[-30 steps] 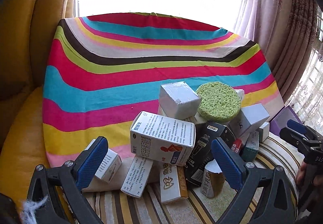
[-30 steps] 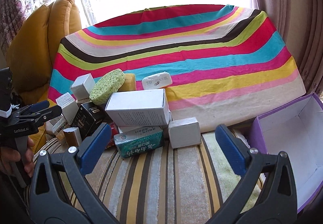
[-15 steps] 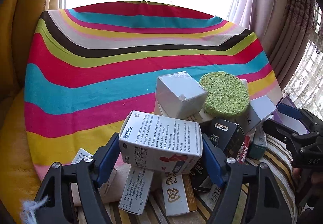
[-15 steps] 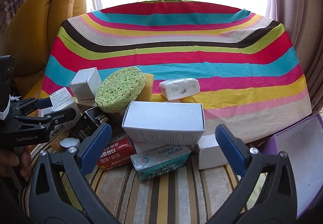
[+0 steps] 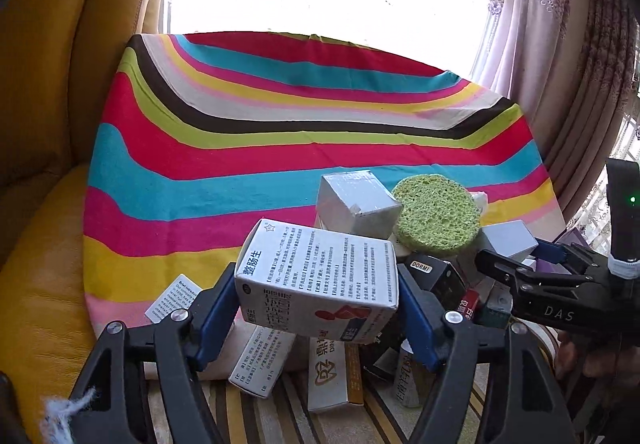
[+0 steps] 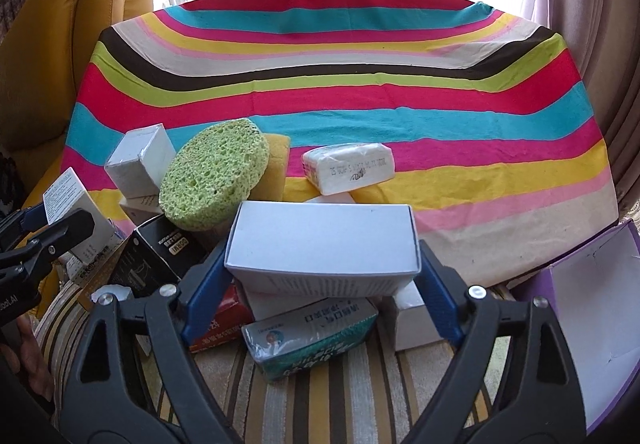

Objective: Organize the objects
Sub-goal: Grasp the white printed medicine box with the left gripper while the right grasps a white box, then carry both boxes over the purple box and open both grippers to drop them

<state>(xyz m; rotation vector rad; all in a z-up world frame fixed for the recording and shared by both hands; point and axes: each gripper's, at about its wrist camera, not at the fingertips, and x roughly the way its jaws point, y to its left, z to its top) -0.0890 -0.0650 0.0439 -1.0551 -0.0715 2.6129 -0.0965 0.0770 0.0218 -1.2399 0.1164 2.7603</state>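
Observation:
A heap of small boxes lies on a striped cushion in front of a rainbow-striped cloth [image 5: 280, 148]. My left gripper [image 5: 318, 304] is shut on a white medicine box with blue print [image 5: 316, 276], holding it by its two ends above the heap. My right gripper [image 6: 322, 284] is shut on a plain white box [image 6: 324, 240], with its blue pads on the short sides. A round green sponge [image 5: 438, 214] [image 6: 214, 176] leans on a grey cube box [image 5: 356, 204] [image 6: 140, 160] behind both held boxes.
Under the right gripper lie a teal box [image 6: 312, 336], a red box [image 6: 224, 320] and a small white box [image 6: 412, 320]. A black box [image 6: 160, 256] and a tissue packet [image 6: 348, 168] sit nearby. An open purple box [image 6: 592, 324] stands right. A yellow sofa [image 5: 52, 84] is left.
Both grippers went from wide open to shut. The left moved in, gripped the printed medicine box and raised it. The right moved forward and gripped the plain white box.

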